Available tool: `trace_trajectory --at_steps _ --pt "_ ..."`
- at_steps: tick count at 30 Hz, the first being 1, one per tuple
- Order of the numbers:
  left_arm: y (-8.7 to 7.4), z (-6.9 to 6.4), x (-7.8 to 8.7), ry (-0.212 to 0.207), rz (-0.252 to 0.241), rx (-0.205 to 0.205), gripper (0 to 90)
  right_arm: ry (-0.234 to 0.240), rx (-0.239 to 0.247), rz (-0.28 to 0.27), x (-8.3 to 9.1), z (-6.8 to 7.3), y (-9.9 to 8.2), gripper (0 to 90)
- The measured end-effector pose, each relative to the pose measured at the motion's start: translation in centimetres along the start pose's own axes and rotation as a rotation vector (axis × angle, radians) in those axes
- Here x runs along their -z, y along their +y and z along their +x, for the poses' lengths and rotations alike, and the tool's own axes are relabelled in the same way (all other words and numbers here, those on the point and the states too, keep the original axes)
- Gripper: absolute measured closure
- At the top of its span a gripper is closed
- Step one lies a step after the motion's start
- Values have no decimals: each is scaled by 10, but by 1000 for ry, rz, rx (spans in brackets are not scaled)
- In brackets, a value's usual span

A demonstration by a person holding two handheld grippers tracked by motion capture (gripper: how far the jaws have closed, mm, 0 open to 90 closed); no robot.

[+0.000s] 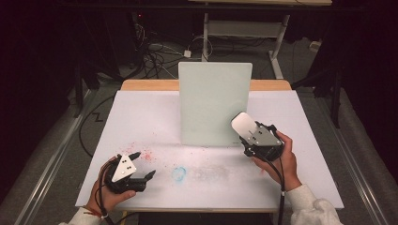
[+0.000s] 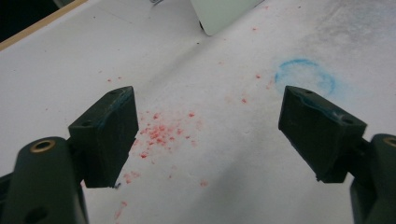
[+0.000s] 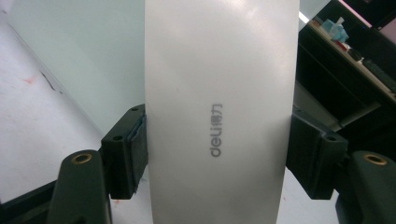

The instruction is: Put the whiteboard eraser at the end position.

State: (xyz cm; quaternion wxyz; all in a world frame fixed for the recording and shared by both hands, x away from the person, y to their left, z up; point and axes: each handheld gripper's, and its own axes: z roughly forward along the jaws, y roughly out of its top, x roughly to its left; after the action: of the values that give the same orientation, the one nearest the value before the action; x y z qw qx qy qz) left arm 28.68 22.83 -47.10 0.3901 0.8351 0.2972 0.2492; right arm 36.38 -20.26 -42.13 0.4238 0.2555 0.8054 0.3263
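Left gripper (image 1: 142, 165) near-left on table (image 1: 141, 112), jaws wide apart, holding nothing. Right gripper (image 1: 251, 133) clamped across sides of white eraser (image 1: 243, 123) — near-right, before upright board (image 1: 215, 103) — long axis pointing up and far-left.

Left gripper (image 1: 143, 165) rests wide open; right gripper (image 1: 251, 133) clamped, raised
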Motion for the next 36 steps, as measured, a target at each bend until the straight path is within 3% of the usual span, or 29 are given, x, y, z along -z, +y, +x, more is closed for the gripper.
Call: trace_trajectory --at_steps 7,8,18,19,27,34,36 --pt "0 1 1 7 -5 6 193 55 -19 -31 10 -1 6 310" --pt "0 1 1 11 -8 -9 193 66 -19 -32 10 -1 7 310" --pt "0 0 1 4 -5 3 193 143 -2 -53 15 5 15 310" --pt "1 1 1 10 -11 -9 193 175 7 -53 16 7 17 309" --pt "0 0 -1 0 -2 1 193 264 89 -32 15 20 24 310" --pt "0 0 -2 -2 4 1 193 302 111 -8 11 26 26 309" --pt "0 1 -2 -7 3 7 193 333 123 8 9 29 26 309"
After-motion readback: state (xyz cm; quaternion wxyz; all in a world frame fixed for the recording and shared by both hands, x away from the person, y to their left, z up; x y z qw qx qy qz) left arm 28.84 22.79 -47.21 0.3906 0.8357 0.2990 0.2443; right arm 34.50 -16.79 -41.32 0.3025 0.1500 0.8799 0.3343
